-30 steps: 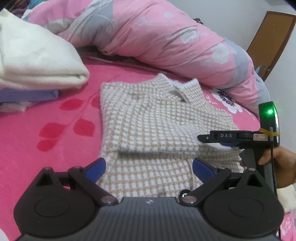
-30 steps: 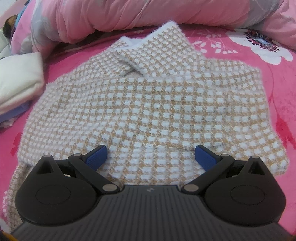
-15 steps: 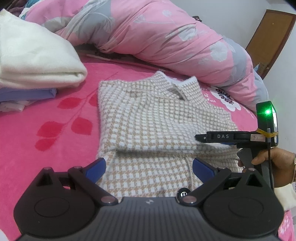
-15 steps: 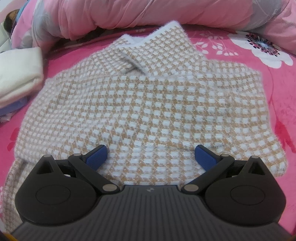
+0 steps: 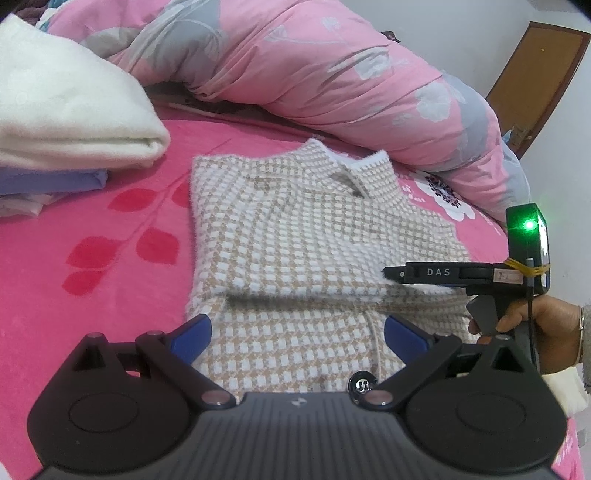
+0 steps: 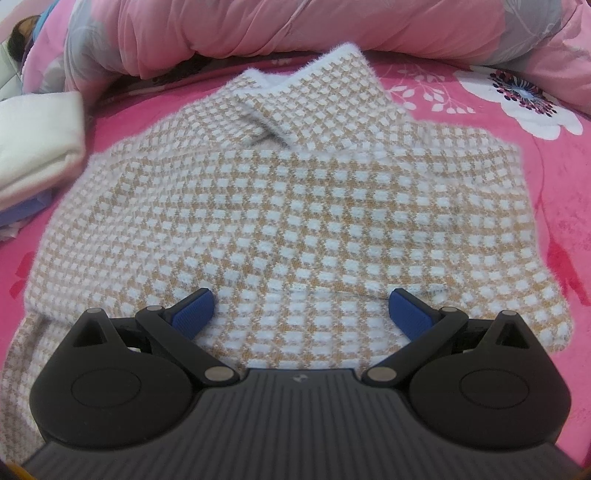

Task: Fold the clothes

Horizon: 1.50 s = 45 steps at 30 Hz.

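— Fuzzy knit, tan and white checks: what does the left wrist view show of it?

— From where I stand, the checked sweater (image 5: 295, 236) lies flat on the pink bedspread (image 5: 92, 295) at the centre, collar toward 12 o'clock, its sleeves folded across the body to make a ridge low down. The left gripper (image 5: 297, 330) hovers at 6 o'clock with its blue fingertips (image 5: 192, 330) spread wide apart, nothing between them, over the sweater's lower hem. A dark snap button (image 5: 362, 384) sits on the hem beside the right finger.

— And at the sides?

— At 3 o'clock the right gripper (image 5: 388, 273) reaches in side-on, held by the person's right hand (image 5: 535, 325), its tip touching the folded sleeve; a green light (image 5: 530, 225) glows on it. At 10 o'clock sits a stack of folded clothes (image 5: 74, 122), cream on top, lilac under. A pink flowered quilt (image 5: 332, 74) is heaped from 12 to 2 o'clock, a brown door (image 5: 535, 81) beyond it.

— The right wrist view?

— Here the sweater (image 6: 288, 206) fills the middle, collar at 12 o'clock. The right gripper (image 6: 301, 312) at 6 o'clock has its blue pads (image 6: 410, 314) apart, resting just above the knit, gripping nothing. The folded stack (image 6: 37, 147) shows at 9 o'clock, the quilt (image 6: 295, 26) across the top.
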Available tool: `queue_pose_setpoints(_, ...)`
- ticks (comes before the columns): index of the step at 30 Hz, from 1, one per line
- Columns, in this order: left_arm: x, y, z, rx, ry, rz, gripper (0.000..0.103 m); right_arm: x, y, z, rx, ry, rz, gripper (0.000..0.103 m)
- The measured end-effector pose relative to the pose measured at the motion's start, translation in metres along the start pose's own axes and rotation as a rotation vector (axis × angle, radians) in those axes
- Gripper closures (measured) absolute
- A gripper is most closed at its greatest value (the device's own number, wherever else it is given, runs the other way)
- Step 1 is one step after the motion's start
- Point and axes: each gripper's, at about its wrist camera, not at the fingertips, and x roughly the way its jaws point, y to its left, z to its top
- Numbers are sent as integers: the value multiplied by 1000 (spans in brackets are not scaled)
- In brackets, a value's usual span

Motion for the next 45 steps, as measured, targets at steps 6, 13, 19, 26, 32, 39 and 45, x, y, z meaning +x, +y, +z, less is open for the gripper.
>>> queue_pose_setpoints(6,2,0,-3,-3,7,0,3,0,2,-2,-3,-10,-8,1)
queue_pose_setpoints(13,2,-1,-2,-5,7,-3,3,0,3,-3,-2,-11,-10,1)
queue_pose_setpoints(19,3,-3,-2,-8,9,-9,3,0,2,-3,-4,-12,-7,1)
queue_pose_setpoints(26,5,-6,-4,-5,11,-11,3,-1,4,-4,5,-17,-11,1)
queue_pose_setpoints(32,8,-10,-7,-19,8,-3,3,-2,3,-5,4,-24,-12,1)
queue_pose_setpoints(39,9,-16,-7,-11,-6,1,3,-2,7,-5,13,-19,-35,1)
queue_pose_setpoints(45,0,-20,1,28,-169,131,3,-2,10,-4,17,-13,-63,1)
